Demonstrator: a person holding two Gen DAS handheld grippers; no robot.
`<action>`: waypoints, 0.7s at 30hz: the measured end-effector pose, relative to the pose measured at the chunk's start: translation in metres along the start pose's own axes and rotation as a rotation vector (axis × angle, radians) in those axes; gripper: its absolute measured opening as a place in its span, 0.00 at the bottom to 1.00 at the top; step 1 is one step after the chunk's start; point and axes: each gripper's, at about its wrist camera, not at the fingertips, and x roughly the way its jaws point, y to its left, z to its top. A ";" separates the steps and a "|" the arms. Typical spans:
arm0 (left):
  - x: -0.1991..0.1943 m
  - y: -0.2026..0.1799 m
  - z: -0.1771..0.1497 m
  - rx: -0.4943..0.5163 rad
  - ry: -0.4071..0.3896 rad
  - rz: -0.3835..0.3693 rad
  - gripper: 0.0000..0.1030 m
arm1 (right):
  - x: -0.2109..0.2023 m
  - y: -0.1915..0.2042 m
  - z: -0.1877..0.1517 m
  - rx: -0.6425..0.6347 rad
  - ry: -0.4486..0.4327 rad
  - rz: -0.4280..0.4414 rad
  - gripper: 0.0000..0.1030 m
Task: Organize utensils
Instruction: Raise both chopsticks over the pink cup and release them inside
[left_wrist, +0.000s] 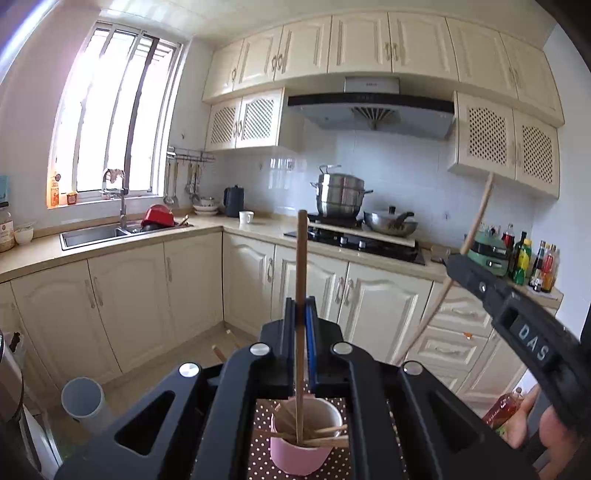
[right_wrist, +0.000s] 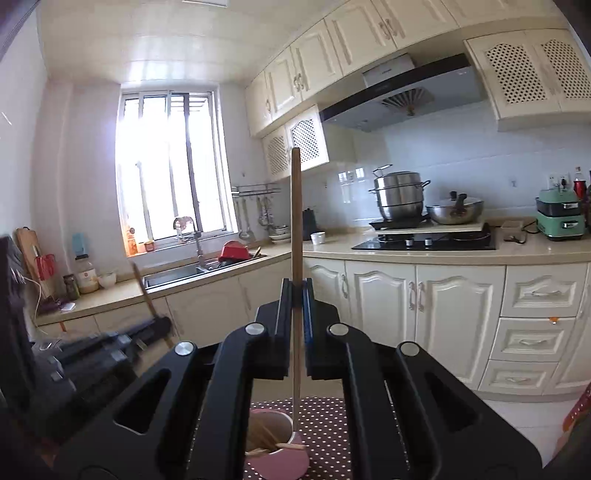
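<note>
Our left tool (left_wrist: 303, 314) and right tool (right_wrist: 296, 293) are each clamped on an upright chopstick (left_wrist: 301, 258); the pink cup (left_wrist: 306, 439) of chopsticks sits directly below, the left tool nearer.

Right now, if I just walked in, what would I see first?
Probably the two chopsticks standing up: the left gripper pinches one chopstick and the right gripper pinches another chopstick. Below them a pink cup with more chopsticks sits on a dotted cloth. Behind, a shiny steel pot stands on the stove, and the window glows bright at the left.
</note>
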 end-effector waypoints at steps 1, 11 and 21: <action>0.002 0.000 -0.003 0.003 0.008 0.002 0.06 | 0.002 0.003 -0.002 -0.004 0.005 0.013 0.06; 0.008 0.008 -0.014 0.013 0.056 -0.017 0.09 | 0.013 0.020 -0.018 -0.036 0.103 0.060 0.06; -0.005 0.017 -0.018 -0.007 0.058 0.007 0.30 | 0.017 0.024 -0.032 -0.047 0.168 0.068 0.06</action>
